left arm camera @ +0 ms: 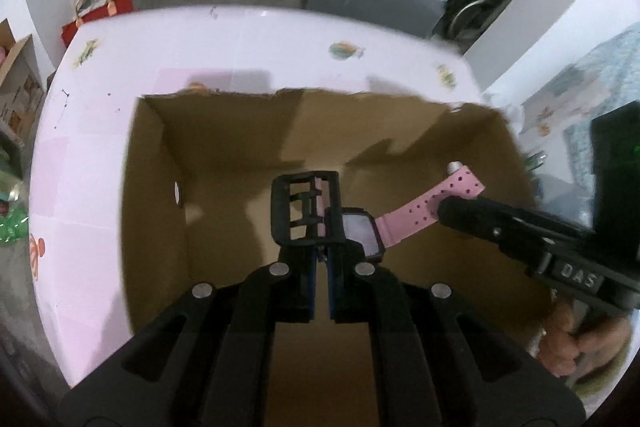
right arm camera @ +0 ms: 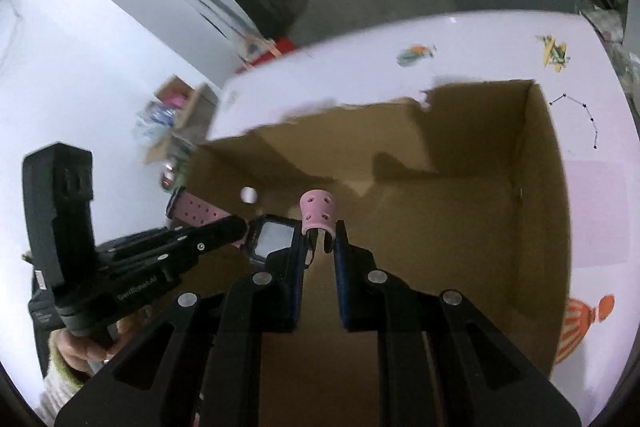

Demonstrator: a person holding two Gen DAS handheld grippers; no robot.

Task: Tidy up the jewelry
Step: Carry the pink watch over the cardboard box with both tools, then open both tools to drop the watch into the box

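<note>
A pink watch with a square black-rimmed face (left arm camera: pixel 362 231) (right arm camera: pixel 274 239) hangs over the open cardboard box (left arm camera: pixel 160 187) (right arm camera: pixel 540 187), held by both grippers. My left gripper (left arm camera: pixel 322 219) is shut on one strap right beside the face. In the right wrist view the left gripper (right arm camera: pixel 239 227) comes in from the left, and that strap's end (right arm camera: pixel 196 211) sticks out past it. My right gripper (right arm camera: pixel 318 243) is shut on the other strap, whose perforated end (right arm camera: pixel 316 211) curls up between the fingers. In the left wrist view the right gripper (left arm camera: pixel 442 209) clamps the pink strap (left arm camera: pixel 424 203).
The box stands on a pale pink table (left arm camera: pixel 240 43) (right arm camera: pixel 480 43) with printed pictures. A thin black chain (right arm camera: pixel 588 119) lies on the table right of the box. A hand (left arm camera: pixel 568 343) (right arm camera: pixel 80 347) holds each tool. A red bag (left arm camera: pixel 116 7) and a wheelchair (left arm camera: pixel 472 11) stand beyond the table.
</note>
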